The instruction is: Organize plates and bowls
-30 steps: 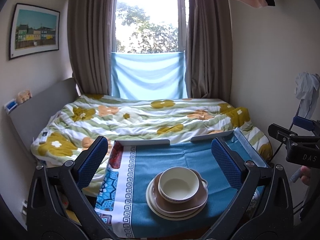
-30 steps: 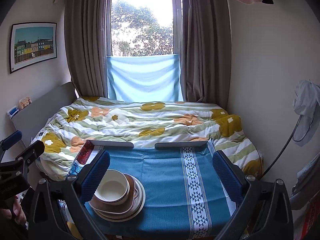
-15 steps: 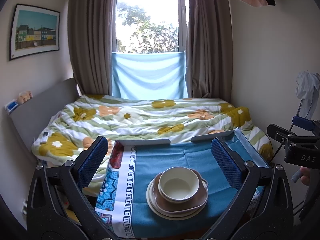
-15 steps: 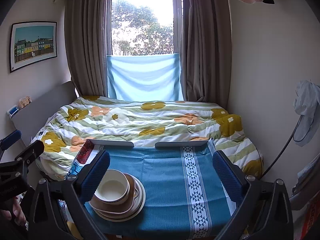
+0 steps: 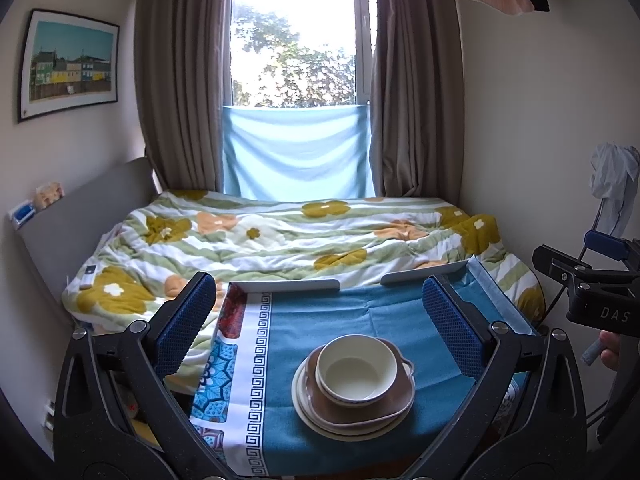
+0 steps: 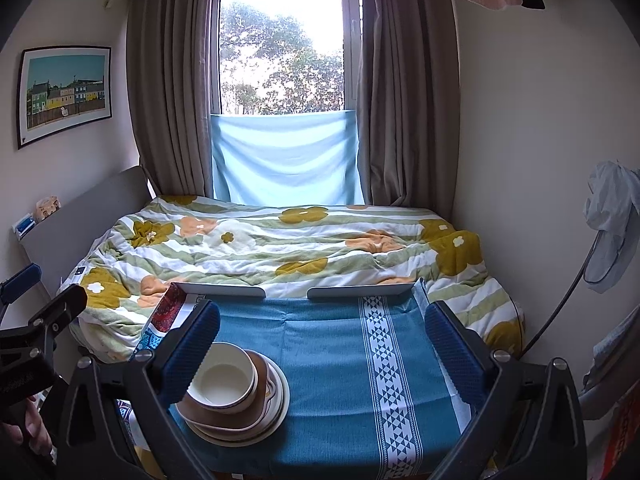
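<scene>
A cream bowl [image 5: 357, 372] sits in a brown dish [image 5: 390, 402] on a stack of cream plates [image 5: 320, 420] on the blue-clothed table [image 5: 340, 316]. My left gripper [image 5: 320, 324] is open and empty, held above and behind the stack. In the right wrist view the same bowl [image 6: 224, 380], brown dish [image 6: 260, 368] and plates [image 6: 280, 394] lie at lower left, partly behind my left finger. My right gripper [image 6: 322, 340] is open and empty over the table [image 6: 320, 360], to the right of the stack.
A bed with a flowered quilt [image 5: 280, 236] lies beyond the table. Two grey clips [image 5: 424, 274] hold the cloth at the far edge. Walls stand close on both sides. A stand with hung cloth [image 6: 612, 224] is at the right.
</scene>
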Tool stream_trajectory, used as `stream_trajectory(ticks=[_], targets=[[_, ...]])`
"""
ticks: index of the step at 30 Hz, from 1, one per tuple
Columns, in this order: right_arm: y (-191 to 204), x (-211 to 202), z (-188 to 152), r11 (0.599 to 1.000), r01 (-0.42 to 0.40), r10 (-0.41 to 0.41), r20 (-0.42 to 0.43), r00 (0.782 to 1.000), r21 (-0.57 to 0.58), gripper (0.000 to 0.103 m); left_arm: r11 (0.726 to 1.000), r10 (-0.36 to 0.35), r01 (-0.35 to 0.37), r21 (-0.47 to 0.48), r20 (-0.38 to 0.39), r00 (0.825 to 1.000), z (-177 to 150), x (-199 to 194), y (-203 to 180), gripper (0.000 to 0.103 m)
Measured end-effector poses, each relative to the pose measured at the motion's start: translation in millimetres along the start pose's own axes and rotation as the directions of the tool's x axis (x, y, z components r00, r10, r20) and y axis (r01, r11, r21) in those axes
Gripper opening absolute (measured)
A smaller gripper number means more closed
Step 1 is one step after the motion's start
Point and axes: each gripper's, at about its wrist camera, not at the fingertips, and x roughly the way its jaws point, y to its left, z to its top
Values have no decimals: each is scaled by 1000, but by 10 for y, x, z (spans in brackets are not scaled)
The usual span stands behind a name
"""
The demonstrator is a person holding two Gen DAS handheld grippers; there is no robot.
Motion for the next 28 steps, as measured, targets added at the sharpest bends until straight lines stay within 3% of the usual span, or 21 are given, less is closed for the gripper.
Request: stream_trajectory(ticks=[28], targets=[[2,6,-14,1000,1,-1,-1,1000,2,102,1000,22,-22,6,15,1000,-5,-7,131,103]])
